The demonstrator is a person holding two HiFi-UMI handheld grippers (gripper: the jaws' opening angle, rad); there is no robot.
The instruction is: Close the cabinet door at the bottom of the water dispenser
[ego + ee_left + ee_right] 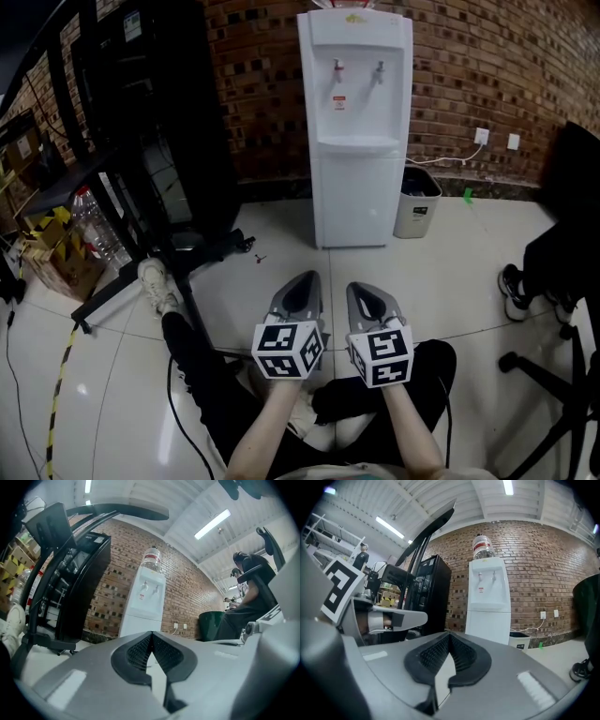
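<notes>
1. One water dispenser [354,122], white, stands against the brick wall [525,66], with one waste bin [416,202] just beside it on the picture's right.
2. One cabinet door [356,204] forms the dispenser's lower front. It sits flush with the body, with no gap visible in any view.
3. Two taps sit on the upper front: a red tap [337,67] on the left and a grey tap [380,70] on the right. One label sits below the red one.
4. One water bottle [482,546] sits on top of the dispenser, seen in both gripper views.
5. There are two grippers, held side by side and low in the head view. Both point at the dispenser and are well apart from it, with bare floor tiles [281,253] between.
6. Left gripper [307,278]: jaws pressed together at the tips, nothing between them.
7. Right gripper [358,289]: jaws pressed together, nothing pinched.
8. There are two marker cubes, one per gripper: left cube [288,349] and right cube [381,354].
9. Two wall sockets [482,135] are to the right of the dispenser, and one has a white cable plugged in.
10. One tall black cabinet [159,112] stands to the left of the dispenser.
11. One white shoe [157,284] is on the wearer's outstretched leg, left of the grippers.
</notes>
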